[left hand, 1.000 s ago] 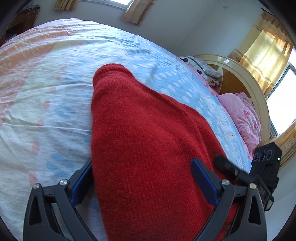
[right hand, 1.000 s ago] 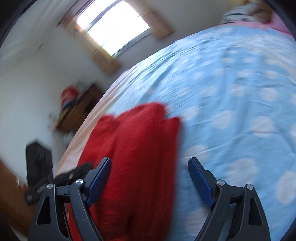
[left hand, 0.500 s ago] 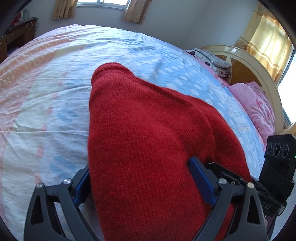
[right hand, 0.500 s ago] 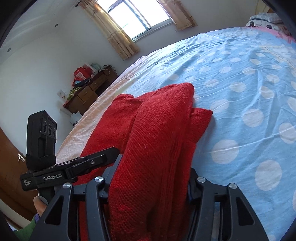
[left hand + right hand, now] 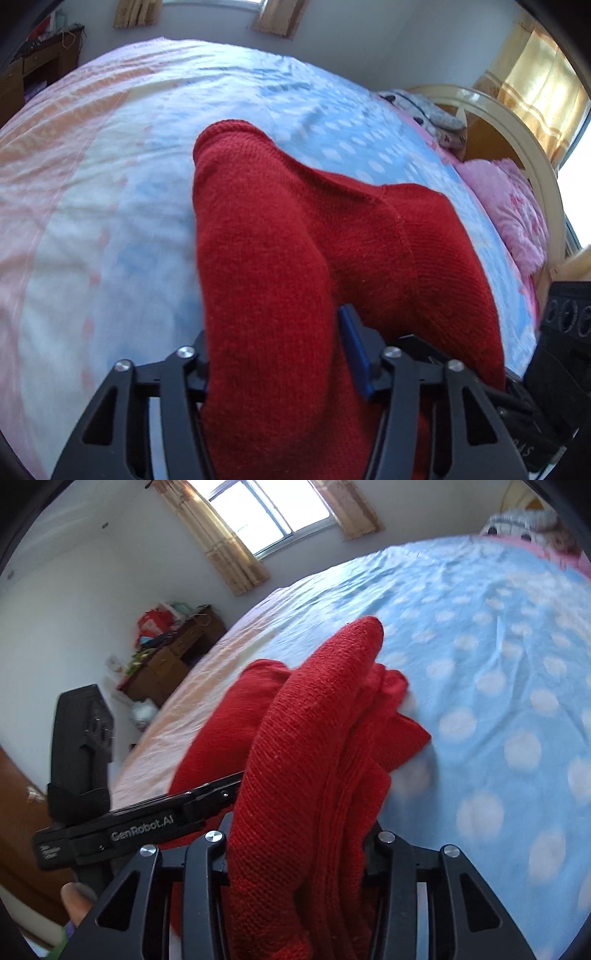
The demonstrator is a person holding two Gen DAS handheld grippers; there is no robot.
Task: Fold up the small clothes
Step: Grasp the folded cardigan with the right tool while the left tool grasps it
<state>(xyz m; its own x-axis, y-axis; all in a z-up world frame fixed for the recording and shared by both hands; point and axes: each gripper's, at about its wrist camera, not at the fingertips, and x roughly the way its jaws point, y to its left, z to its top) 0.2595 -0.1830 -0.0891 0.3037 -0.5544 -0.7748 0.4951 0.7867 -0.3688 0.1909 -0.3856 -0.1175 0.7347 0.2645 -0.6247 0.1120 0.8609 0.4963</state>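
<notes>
1. Left wrist view: the left gripper [image 5: 277, 354] has its fingers clamped on a thick fold of the red sweater [image 5: 295, 236]; only the right blue pad shows, pressed into the knit, the other is hidden behind the cloth.
2. The sweater rises from the fingers and drapes forward over the bed [image 5: 110, 184], its far end a rounded folded edge. A seam line runs down the right-hand part.
3. The bed sheet is pale, with pink bands at left and blue with white dots at right. A pink pillow [image 5: 509, 210] lies near the curved headboard [image 5: 517, 125].
4. Right wrist view: a wooden dresser [image 5: 173, 653] stands by the wall at left with a red bag and clutter on top; contents too small to tell.
5. The other gripper's body crosses the lower left; the writing "GenRobot.AI" [image 5: 142, 829] is readable on it.
6. The right gripper [image 5: 299, 845] has its fingers closed on several bunched layers of the sweater [image 5: 314, 720]; the pads are hidden by the knit.
7. Coarse ribbed red knit, folded in stacked layers, its tip resting on the blue dotted sheet.
</notes>
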